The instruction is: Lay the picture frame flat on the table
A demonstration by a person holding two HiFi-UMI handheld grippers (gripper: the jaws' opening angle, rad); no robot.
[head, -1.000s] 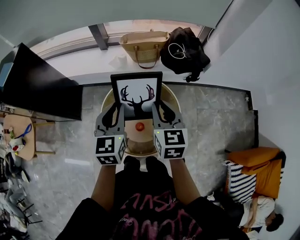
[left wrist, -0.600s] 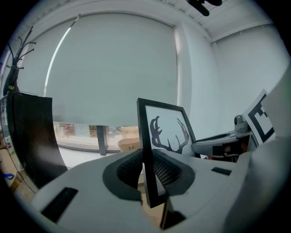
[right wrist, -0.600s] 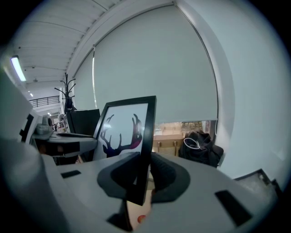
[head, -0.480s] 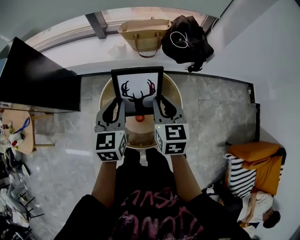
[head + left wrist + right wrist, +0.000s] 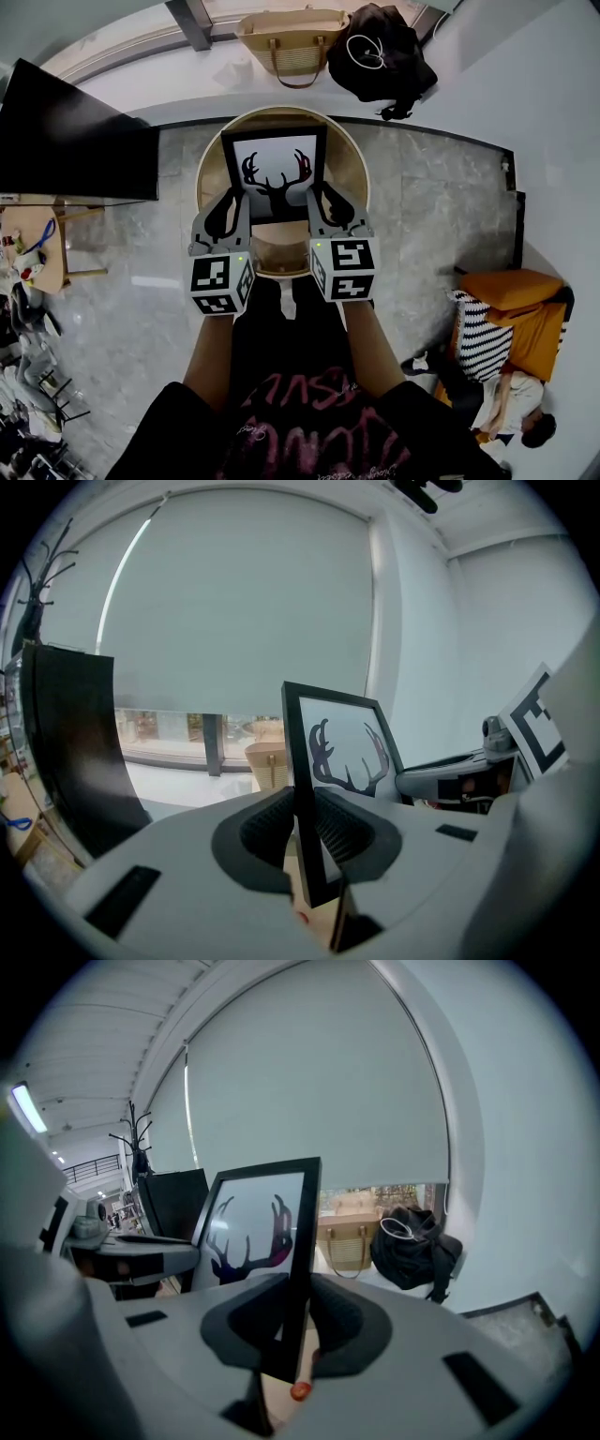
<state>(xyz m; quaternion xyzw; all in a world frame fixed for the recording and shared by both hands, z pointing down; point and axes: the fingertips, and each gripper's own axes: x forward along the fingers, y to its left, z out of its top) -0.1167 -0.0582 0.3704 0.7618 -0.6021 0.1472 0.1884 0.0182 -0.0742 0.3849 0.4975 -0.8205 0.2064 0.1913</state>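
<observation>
The picture frame, black-edged with a dark antler print on white, stands upright over the round wooden table. My left gripper is shut on its left edge and my right gripper on its right edge. In the left gripper view the frame's edge sits pinched between the ribbed pads. The right gripper view shows the same grip on the other edge. A small red thing lies on the table below the frame.
A large black panel stands at the left. A woven bag and a black bag rest on the ledge beyond the table. An orange seat is at the right, a small side table at the far left.
Both grippers and the frame now sit lower over the table top than before. The red thing, seen below the frame earlier, is hidden in the head view.
</observation>
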